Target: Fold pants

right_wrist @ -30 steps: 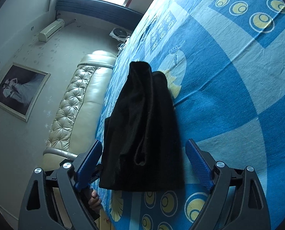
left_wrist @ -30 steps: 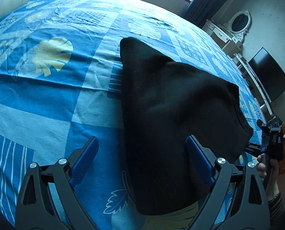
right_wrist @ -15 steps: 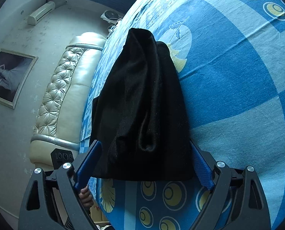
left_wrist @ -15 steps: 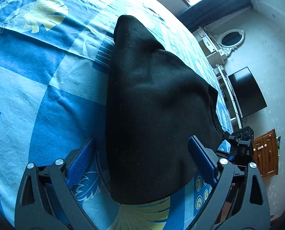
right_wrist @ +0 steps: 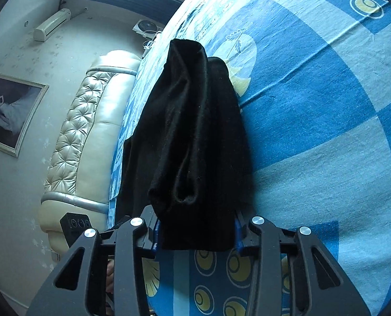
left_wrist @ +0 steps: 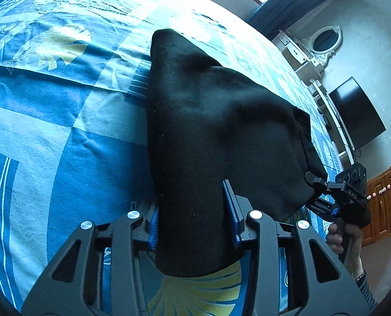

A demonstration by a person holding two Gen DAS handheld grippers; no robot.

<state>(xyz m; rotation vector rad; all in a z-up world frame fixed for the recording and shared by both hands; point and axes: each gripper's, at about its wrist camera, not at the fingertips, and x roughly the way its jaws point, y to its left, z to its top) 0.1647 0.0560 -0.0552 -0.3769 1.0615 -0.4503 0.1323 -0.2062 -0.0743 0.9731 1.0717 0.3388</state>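
Where the blue patterned bedspread (left_wrist: 64,137) stretched widest, the folded black pants (left_wrist: 208,131) lay on it, soft, matte and tapering, their long axis running away from both cameras. Cloth hid the pad tips. Each narrowed gripper, left gripper (left_wrist: 194,223) and right gripper (right_wrist: 195,234), pinched a near corner; the right one's grip looked partly obscured

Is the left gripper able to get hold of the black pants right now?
Yes, it looks so. The left gripper already has its jaws closed in on the near edge of the black pants, with nothing between them and the cloth.
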